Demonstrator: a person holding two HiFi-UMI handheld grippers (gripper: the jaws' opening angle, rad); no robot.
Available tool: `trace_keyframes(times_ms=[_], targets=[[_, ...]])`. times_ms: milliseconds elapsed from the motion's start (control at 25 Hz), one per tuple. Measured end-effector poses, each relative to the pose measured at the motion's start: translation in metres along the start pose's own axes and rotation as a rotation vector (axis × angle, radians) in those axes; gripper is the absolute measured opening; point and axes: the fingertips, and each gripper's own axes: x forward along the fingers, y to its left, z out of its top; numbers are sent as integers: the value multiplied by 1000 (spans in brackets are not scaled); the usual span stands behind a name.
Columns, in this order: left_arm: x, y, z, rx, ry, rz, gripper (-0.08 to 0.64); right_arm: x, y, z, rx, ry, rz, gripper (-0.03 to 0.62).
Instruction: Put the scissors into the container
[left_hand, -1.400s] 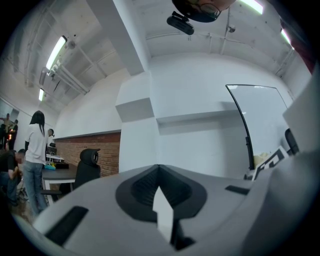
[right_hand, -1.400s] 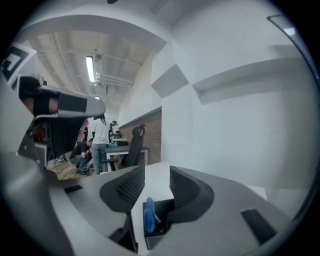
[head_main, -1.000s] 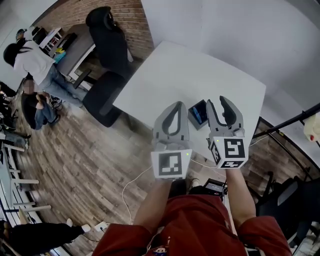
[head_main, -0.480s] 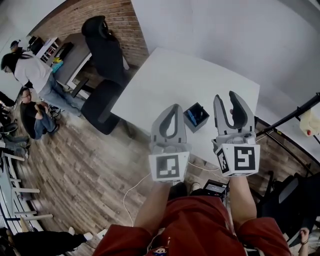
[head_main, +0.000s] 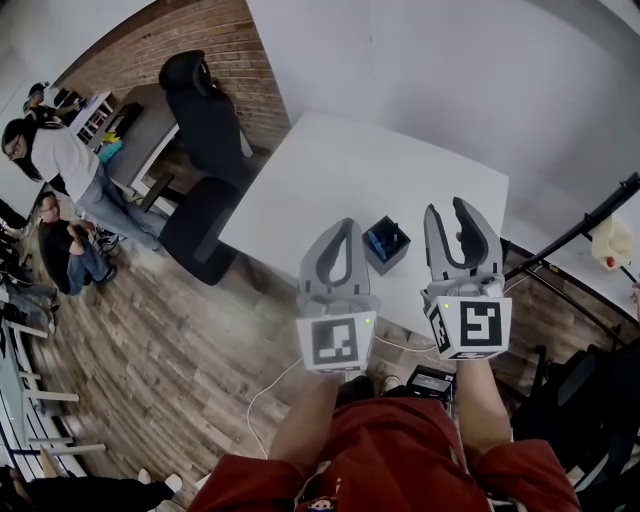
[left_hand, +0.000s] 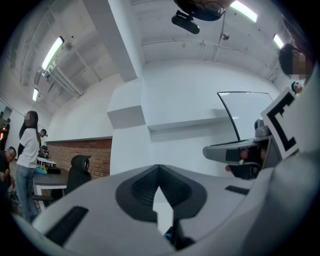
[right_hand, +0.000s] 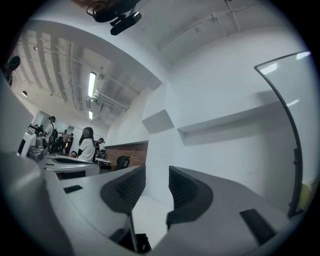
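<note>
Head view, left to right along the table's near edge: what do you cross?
Black office chair → left tongs, shut → dark container → right tongs, open.

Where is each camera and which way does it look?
Head view: on the person's head, looking steeply down at the white table, the dark container, both forearms, the left gripper and the right gripper.
Left gripper view: on the left gripper, looking along its shut jaws towards a white wall; the right gripper shows at right.
Right gripper view: on the right gripper, looking along its open jaws over the table; the left gripper shows at left.
Shared: both gripper views catch the container and the brick wall.
</note>
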Motion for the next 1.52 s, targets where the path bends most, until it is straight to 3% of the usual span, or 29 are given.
trace_keyframes(times_ms=[680, 1520], targets=[[-5, -1, 0, 20, 12, -8, 12, 0, 22, -12, 2, 24, 37, 17], [-4, 2, 1, 23, 7, -12, 12, 3, 28, -19, 1, 33, 31, 9]])
